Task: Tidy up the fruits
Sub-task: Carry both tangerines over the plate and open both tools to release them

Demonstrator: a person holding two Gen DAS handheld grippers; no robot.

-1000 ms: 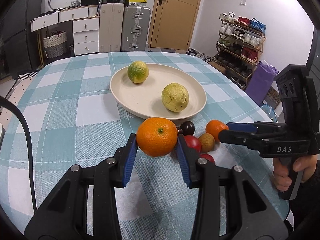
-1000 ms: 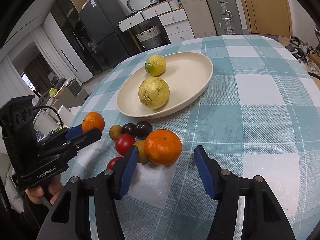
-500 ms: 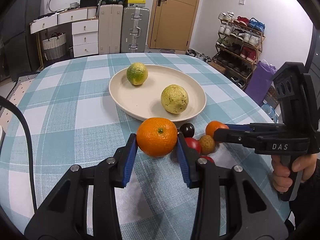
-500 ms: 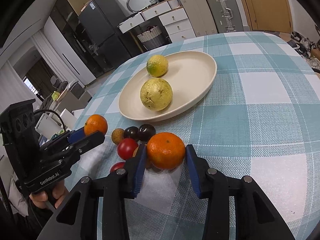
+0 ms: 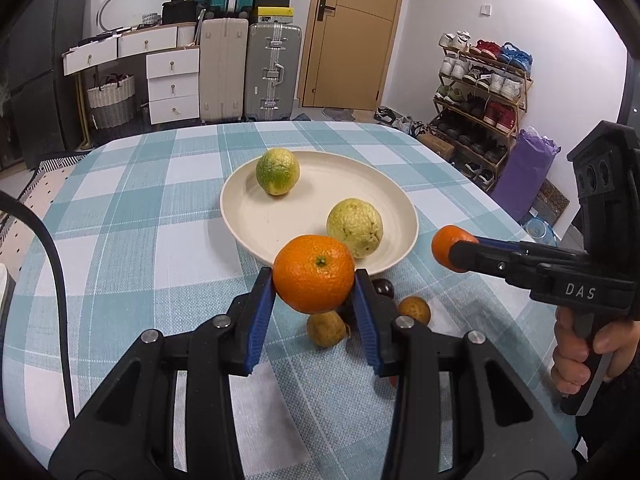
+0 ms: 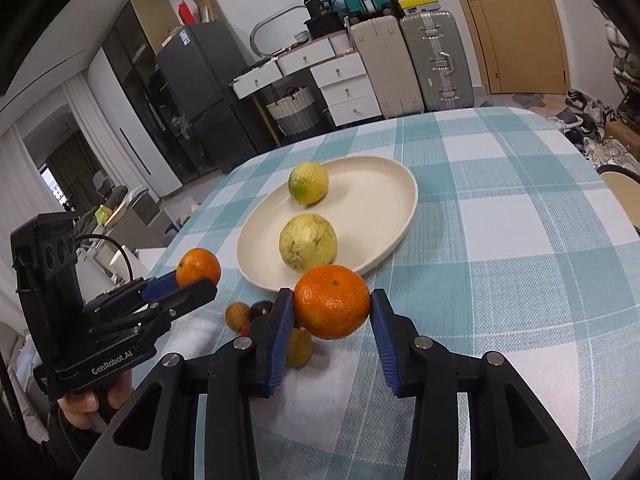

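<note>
Plate [image 5: 256, 222]: lime, guava | left tongs [image 5: 314, 300], right tongs [image 6: 331, 315] each pinch a mandarin, lifted | small fruits [image 5: 326, 328] remain near bench's front edge.

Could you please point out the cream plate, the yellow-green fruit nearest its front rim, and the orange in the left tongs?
cream plate [image 5: 256, 224]: left wrist view, bare inner surface.
yellow-green fruit [image 5: 354, 227]: left wrist view, middle of its skin.
orange [image 5: 314, 273]: left wrist view, front face.

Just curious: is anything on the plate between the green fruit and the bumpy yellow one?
No. In both wrist views, only bare plate lies between the green citrus and the bumpy yellow fruit.
</note>
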